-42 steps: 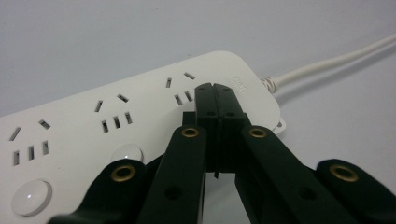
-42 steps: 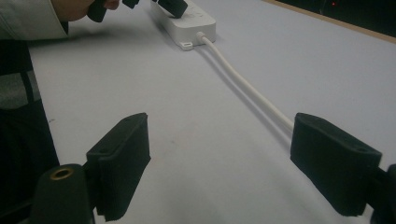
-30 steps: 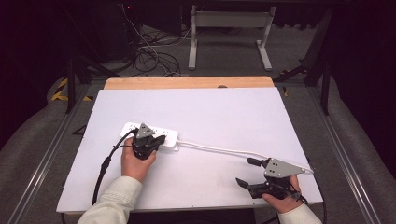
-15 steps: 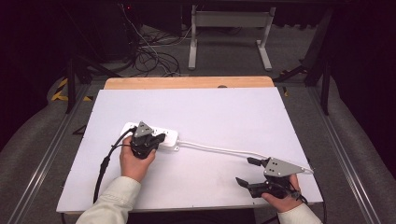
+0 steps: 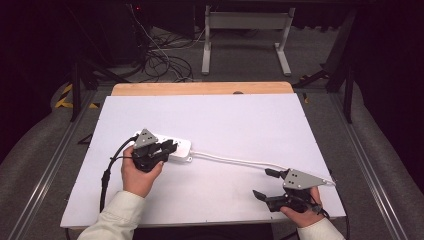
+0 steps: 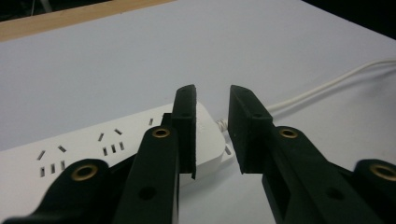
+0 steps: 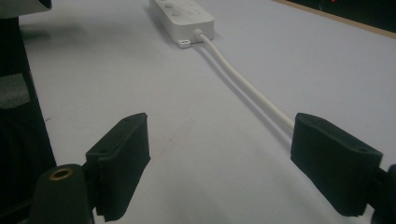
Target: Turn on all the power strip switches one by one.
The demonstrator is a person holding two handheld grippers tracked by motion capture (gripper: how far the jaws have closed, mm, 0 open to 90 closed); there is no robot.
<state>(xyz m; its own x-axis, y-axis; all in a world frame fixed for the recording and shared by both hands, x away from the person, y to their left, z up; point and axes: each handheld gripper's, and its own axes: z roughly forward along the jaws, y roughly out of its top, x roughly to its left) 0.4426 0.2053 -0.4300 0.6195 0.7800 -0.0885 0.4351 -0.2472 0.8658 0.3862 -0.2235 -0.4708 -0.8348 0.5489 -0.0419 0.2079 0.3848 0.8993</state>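
1. Two grippers are working: left gripper [image 5: 167,148], jaws having just been opening with nothing between them, is hovering above the power strip [image 5: 181,148] on the table [image 5: 250,120]
2. Right gripper [image 5: 264,183], jaws spread wide, is waiting beside the cord [image 5: 235,160]; I'd be lifting straight, avoiding dragging the strip

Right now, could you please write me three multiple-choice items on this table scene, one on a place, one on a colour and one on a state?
1. Where does the power strip lie?
A. left part of the table
B. right edge
C. on the floor

2. What colour is the cord that leaves the strip?
A. black
B. white
C. red

3. How do the jaws of the left claw stand?
A. clamped on the cord
B. clamped on the strip
C. apart, gripping nothing

Key: 1 A, the high view shows it by the left hand. 2 B, pale along its whole run. 3 C, a gap shows between them; they have just been opening.
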